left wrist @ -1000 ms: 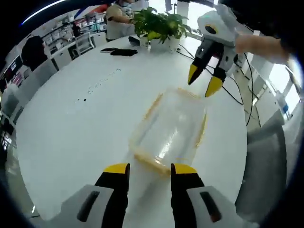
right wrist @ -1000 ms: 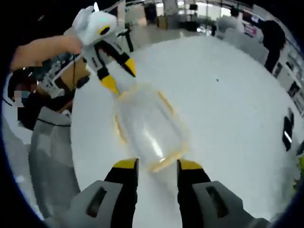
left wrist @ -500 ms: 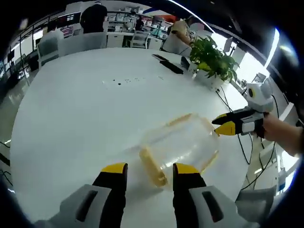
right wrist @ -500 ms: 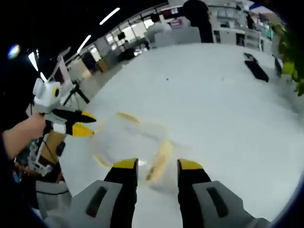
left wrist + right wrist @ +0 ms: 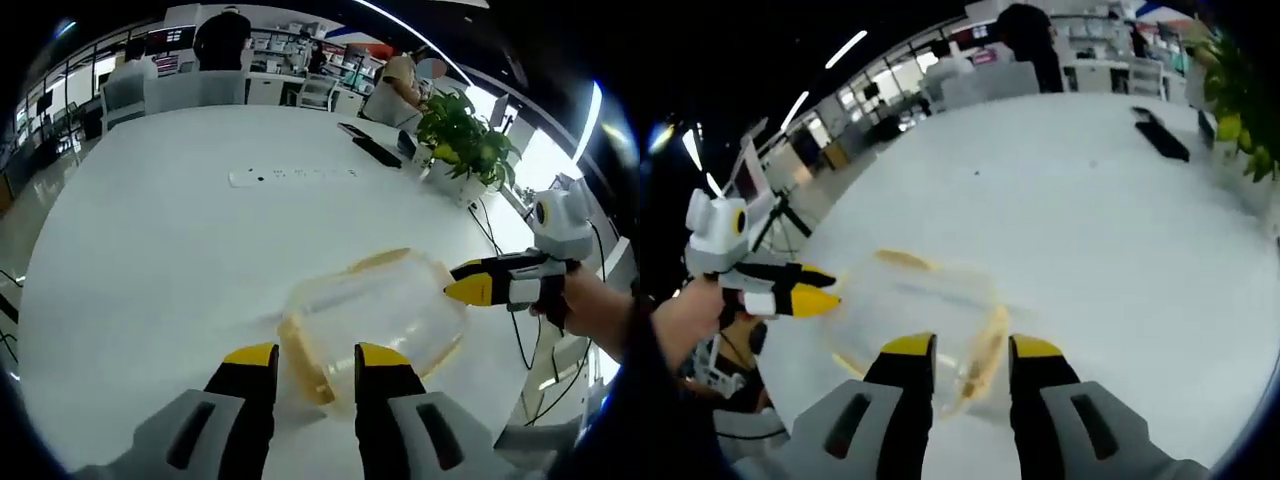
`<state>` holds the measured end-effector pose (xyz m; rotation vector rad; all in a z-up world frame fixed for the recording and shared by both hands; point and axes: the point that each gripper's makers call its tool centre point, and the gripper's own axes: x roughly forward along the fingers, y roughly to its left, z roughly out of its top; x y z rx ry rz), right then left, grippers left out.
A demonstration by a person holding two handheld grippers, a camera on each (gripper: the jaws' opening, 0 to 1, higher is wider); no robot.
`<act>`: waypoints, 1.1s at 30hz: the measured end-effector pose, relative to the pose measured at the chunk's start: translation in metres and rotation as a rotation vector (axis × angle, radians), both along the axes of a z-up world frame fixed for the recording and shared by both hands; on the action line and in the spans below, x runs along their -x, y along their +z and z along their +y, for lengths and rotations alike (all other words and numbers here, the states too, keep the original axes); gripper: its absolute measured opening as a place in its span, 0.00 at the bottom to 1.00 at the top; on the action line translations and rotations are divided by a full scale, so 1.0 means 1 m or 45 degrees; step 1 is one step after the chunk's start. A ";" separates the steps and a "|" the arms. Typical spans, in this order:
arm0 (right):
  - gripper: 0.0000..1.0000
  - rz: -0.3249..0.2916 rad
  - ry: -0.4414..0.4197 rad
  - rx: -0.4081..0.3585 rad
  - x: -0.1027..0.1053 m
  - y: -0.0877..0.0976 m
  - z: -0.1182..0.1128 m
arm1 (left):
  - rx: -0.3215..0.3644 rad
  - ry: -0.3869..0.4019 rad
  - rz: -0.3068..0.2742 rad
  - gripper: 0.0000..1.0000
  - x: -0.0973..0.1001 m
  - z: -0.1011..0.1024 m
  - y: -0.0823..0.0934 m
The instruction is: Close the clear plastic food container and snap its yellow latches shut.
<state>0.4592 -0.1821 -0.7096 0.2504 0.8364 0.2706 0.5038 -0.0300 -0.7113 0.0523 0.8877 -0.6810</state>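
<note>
Container latches are sitting right at both sets of fingertips now. In the left gripper view the left gripper is rising from the bottom centre with its yellow-tipped jaws parted, and a yellow latch on the container's near end is lying in the gap between them; neither jaw looks to be pinching it yet, though contact is hard to judge. In the right gripper view the right gripper is likewise standing parted at the bottom centre, with another yellow latch running up between its tips, unclamped as far as I can tell.

Compared with half a second ago, both latches are sitting deeper between the jaws, so both hands have been closing in on opposite ends of the box. My reading is that the lid is already down and the work is moving to the latches, each gripper lining up to press one shut.

Outward from there, the clear box is lying on the white table, just below centre in the left gripper view, with the right gripper entering at middle right, its yellow tip touching or just beside the container's far end. In the right gripper view the left gripper is coming in at middle left. Beyond, a potted plant is standing at upper right, with dark flat items beside it.
</note>
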 end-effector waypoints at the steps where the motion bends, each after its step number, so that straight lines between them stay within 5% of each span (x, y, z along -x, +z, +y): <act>1: 0.26 0.001 -0.005 -0.005 0.000 0.000 0.000 | 0.003 0.006 0.002 0.24 0.000 -0.001 0.000; 15: 0.26 0.013 -0.098 -0.043 0.003 0.002 0.004 | 0.120 0.121 0.082 0.22 -0.002 -0.002 -0.003; 33: 0.25 0.032 -0.183 -0.072 0.001 0.000 0.003 | 0.185 0.242 0.094 0.13 -0.003 0.001 -0.002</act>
